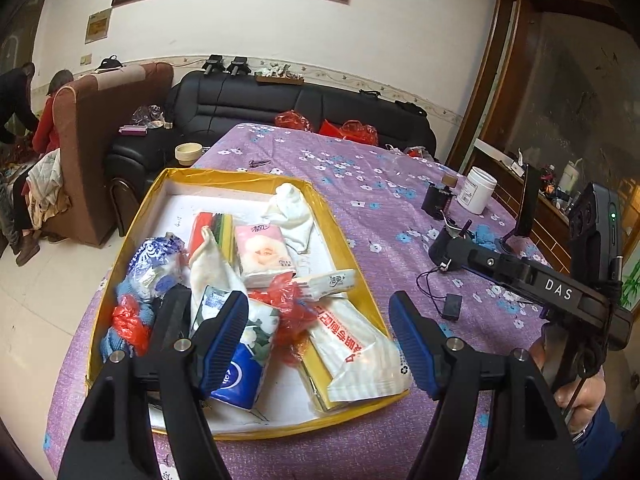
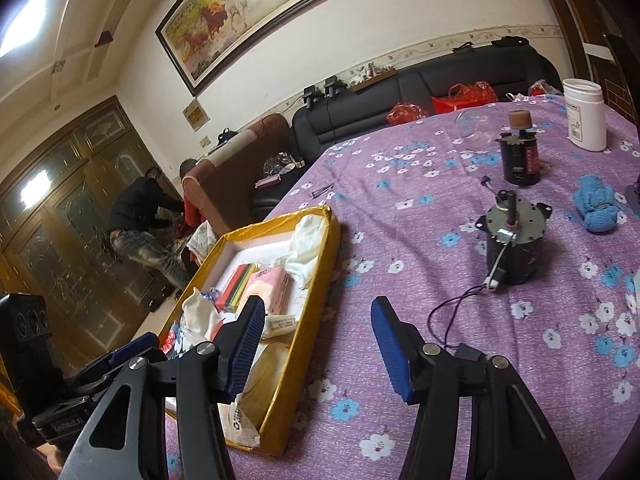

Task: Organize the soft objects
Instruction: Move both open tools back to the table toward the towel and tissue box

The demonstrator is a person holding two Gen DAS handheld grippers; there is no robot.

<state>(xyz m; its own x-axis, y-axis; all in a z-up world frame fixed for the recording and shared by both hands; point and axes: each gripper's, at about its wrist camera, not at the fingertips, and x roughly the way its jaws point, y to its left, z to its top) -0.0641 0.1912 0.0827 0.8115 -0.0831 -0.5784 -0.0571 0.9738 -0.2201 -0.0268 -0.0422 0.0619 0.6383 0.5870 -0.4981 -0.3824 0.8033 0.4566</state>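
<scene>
A yellow-rimmed tray [image 1: 352, 236] on the purple flowered tablecloth holds soft items. Among them are a white sock [image 1: 290, 212], a pink tissue pack [image 1: 264, 254], a red plastic bag [image 1: 288, 304], a white wipes pack [image 1: 356, 348] and a blue tissue pack [image 1: 240, 376]. My left gripper [image 1: 320, 344] hovers open over the tray's near end, its pads touching nothing. My right gripper [image 2: 320, 348] is open above the cloth just right of the tray [image 2: 320, 248]. A blue knitted piece [image 2: 596, 208] lies alone on the cloth at the far right.
A small motor with a wire [image 2: 508, 248], a black cylinder with a cork [image 2: 520, 156] and a white jar [image 2: 584, 116] stand on the table's right half. A black sofa [image 1: 280, 100] and a brown armchair [image 1: 100, 140] sit beyond the table. Two people bend down at the far left.
</scene>
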